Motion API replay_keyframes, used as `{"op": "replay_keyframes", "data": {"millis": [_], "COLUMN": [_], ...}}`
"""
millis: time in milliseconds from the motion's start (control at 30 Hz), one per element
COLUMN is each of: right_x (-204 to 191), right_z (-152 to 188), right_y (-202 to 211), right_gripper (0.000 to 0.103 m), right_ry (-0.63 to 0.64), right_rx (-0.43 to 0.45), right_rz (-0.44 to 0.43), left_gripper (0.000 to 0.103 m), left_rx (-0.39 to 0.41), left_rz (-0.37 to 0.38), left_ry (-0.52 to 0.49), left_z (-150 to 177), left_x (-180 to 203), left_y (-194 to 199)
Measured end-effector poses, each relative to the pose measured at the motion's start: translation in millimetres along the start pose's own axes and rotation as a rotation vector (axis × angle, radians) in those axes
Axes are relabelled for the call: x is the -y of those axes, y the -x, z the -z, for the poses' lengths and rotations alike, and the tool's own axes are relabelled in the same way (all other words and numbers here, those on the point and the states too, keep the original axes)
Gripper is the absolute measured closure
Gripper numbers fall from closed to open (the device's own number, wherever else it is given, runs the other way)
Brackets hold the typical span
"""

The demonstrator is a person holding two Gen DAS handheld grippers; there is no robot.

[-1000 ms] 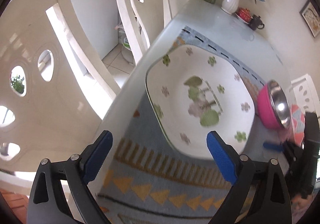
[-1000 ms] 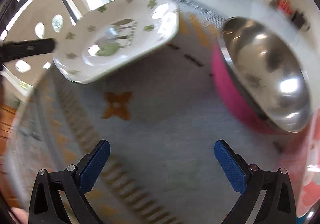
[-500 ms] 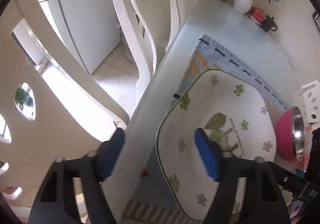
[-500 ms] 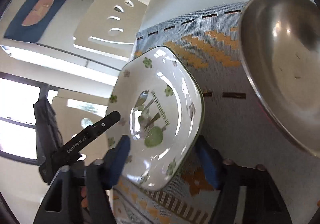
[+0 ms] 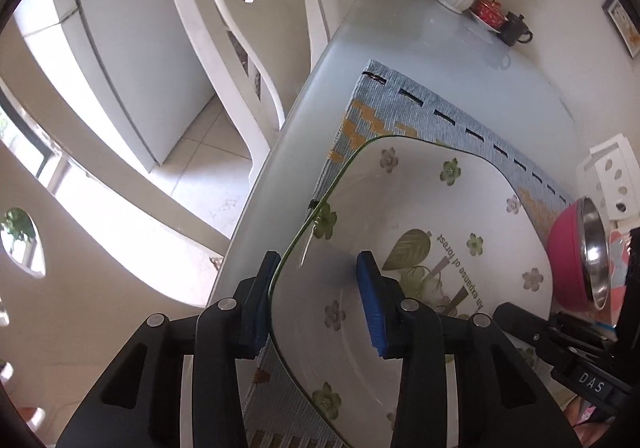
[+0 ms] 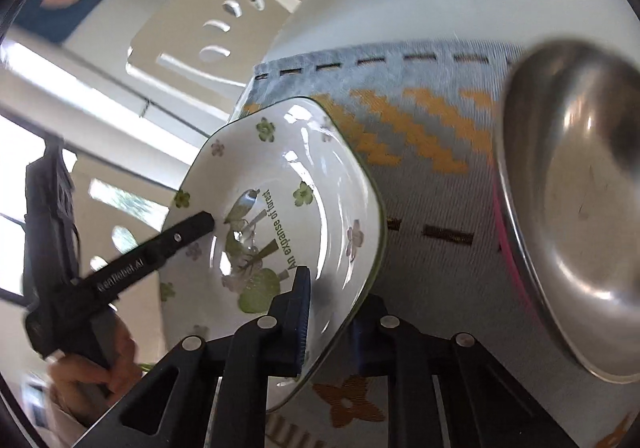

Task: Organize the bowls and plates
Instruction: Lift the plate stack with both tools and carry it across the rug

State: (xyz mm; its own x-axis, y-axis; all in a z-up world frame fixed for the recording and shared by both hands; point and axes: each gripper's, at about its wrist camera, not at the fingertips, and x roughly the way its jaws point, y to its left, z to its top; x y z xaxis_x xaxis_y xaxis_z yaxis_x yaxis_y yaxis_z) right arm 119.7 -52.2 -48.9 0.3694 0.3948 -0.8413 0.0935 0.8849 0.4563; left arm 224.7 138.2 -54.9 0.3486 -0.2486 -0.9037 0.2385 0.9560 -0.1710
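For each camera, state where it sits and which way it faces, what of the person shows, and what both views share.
Left wrist: on the left gripper, aimed steeply down its closing jaws, which straddle the plate's rim; no hand shows.
Right wrist: on the right gripper, facing down, shut on the plate's opposite rim; a hand holds the left gripper.
Shared: plate, patterned mat, steel bowl.

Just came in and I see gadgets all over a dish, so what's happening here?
A person is working two tools on one white square plate with green flowers, which sits on a woven blue-and-orange placemat. The right hand-held gripper is clamped on one edge of the plate. The left hand-held gripper straddles the opposite rim, its jaws closing. A pink bowl with a steel inside waits beside it.
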Motion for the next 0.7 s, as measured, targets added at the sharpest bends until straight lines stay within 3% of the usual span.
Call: {"op": "replay_keyframes", "data": {"millis": [400,700], "right_x": [1.0,-3.8], "right_z": [10.2,43.3], "right_y": [17.9,58.8], "right_gripper": [0.086,0.085], "right_ry": [0.034,0.082], "right_rx": [-0.009,0.025], "right_rz": [-0.040,-0.070], "left_gripper": [0.068,0.068], "left_rx": [0.018,0.065], "left_rz": [-0.012,-0.034], "left_ry": [-0.048,-0.047], "left_z": [6.4,43.0], "left_x": [13.9,32.0], "left_y": [22.0,72.7]}}
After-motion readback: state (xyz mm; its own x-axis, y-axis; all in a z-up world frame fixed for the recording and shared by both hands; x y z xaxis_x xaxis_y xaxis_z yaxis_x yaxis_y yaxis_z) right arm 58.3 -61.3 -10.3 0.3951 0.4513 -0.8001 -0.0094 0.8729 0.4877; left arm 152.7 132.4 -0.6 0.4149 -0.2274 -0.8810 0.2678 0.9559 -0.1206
